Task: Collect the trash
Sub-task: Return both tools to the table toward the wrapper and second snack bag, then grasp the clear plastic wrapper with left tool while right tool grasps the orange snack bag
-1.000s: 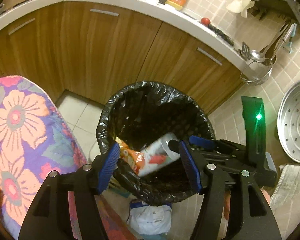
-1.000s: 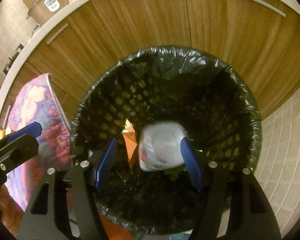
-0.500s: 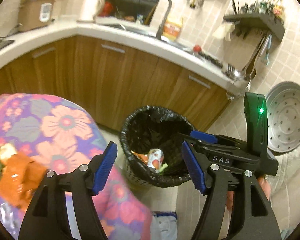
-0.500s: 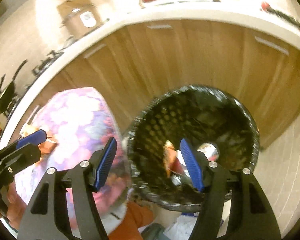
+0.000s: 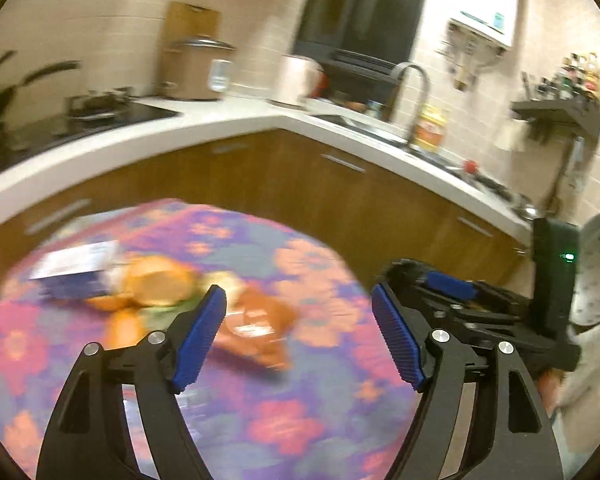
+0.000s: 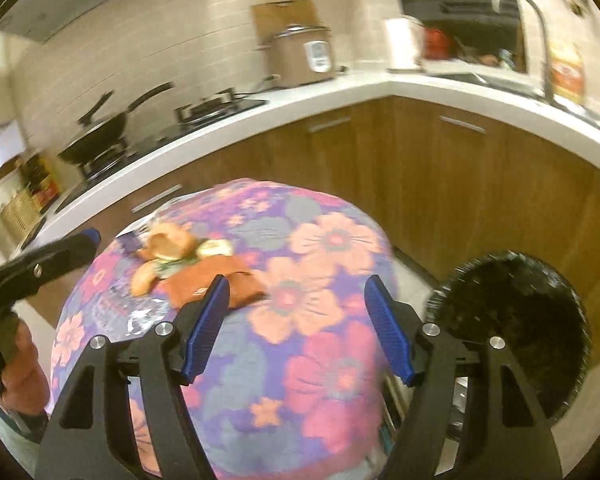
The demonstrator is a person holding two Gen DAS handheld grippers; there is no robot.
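In the left wrist view, the left gripper (image 5: 298, 334) is seen with its jaws empty and opening wide; the orange wrapper (image 5: 256, 330) and the rest of the trash pile (image 5: 148, 288) lie on the floral bench (image 5: 292, 420) just beyond the left jaw, presumably the next pickup. In the right wrist view, the right gripper (image 6: 296, 326) is likewise empty and opening; the same wrapper (image 6: 212, 284) is touched in the picture by the left jaw's tip, while the lined bin (image 6: 512, 328) stands beyond the right jaw, kept near for dropping.
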